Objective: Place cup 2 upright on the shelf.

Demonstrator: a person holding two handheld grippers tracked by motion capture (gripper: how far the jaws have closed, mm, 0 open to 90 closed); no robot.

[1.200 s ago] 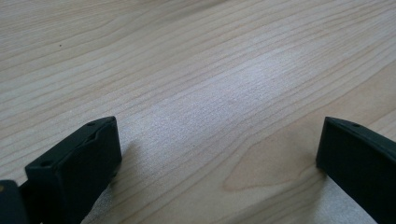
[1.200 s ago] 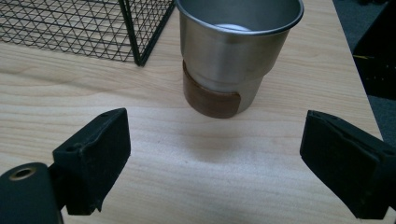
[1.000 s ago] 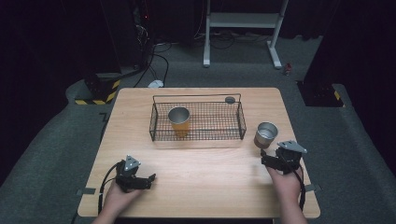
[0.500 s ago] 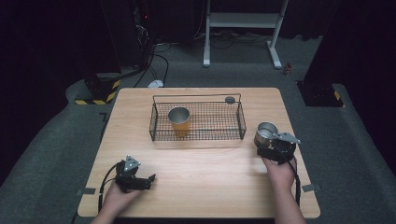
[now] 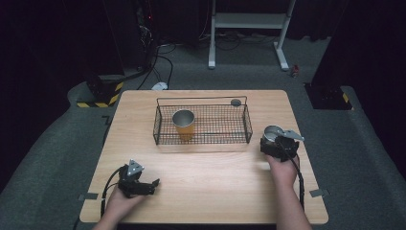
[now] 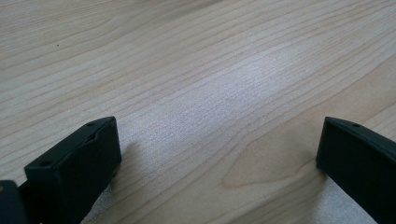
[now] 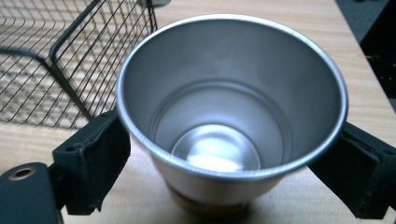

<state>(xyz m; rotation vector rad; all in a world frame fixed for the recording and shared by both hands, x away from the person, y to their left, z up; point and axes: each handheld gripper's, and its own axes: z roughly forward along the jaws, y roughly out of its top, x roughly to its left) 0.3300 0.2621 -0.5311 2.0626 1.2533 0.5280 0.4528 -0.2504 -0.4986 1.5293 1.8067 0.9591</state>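
We have the right gripper (image 5: pixel 274 140) at the steel cup (image 7: pixel 231 112), which stands on the table (image 5: pixel 215 167) at three o'clock of the wire basket (image 5: pixel 203 125), just beside it. Its jaws flank the cup's wall; whether they already pinch it we cannot tell. We judge a square, low squeeze best before lifting. The left gripper (image 5: pixel 152 184) rests open at seven o'clock. We read no brand or writing.
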